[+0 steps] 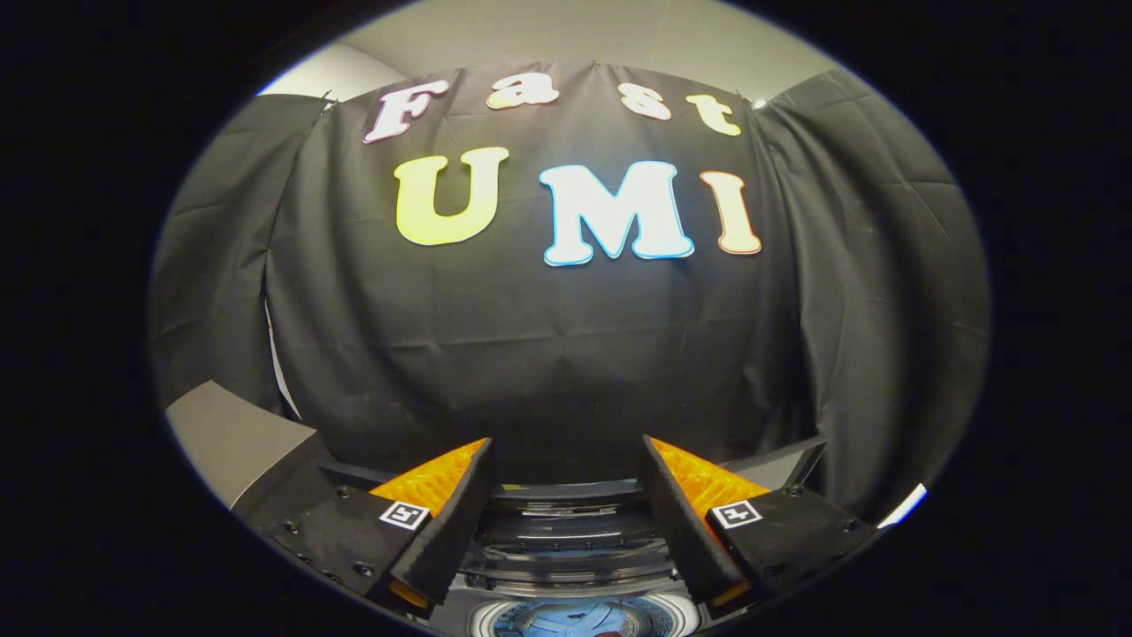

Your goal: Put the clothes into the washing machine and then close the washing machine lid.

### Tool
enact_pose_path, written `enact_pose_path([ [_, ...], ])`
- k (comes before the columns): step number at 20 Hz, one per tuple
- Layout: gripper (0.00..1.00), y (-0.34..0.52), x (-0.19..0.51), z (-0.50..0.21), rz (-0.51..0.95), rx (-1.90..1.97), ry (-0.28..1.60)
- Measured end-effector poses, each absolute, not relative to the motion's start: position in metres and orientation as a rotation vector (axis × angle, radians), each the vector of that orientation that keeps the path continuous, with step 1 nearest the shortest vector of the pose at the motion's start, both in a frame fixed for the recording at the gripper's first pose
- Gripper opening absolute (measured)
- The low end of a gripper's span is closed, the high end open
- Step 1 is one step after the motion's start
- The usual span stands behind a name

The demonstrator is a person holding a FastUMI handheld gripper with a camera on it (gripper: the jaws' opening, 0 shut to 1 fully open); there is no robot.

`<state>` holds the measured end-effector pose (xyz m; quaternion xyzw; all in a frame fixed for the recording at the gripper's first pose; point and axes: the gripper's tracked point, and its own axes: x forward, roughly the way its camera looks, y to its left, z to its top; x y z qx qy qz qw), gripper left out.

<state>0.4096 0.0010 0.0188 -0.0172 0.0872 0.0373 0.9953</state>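
Washing machine (566, 540) lid raised (blue clothes (566, 619) inside drum).

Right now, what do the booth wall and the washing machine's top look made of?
Booth wall: matte black cloth, judging by its creases and folds. Washing machine: likely glossy dark plastic or glass, with bright reflected bands, seen between the open gripper fingers. Something blue, perhaps clothes, lies below.

Dim, sharp fisheye view, strong edge bending, faint glare off pale ceiling (601, 26)
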Motion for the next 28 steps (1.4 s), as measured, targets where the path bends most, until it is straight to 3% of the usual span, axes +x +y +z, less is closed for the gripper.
enact_pose_path([
  [19, 0.99, 0.001, 0.325, -0.003, 0.114, -0.041, 0.131],
  [28, 0.99, 0.017, 0.380, 0.044, 0.127, -0.041, 0.054],
])
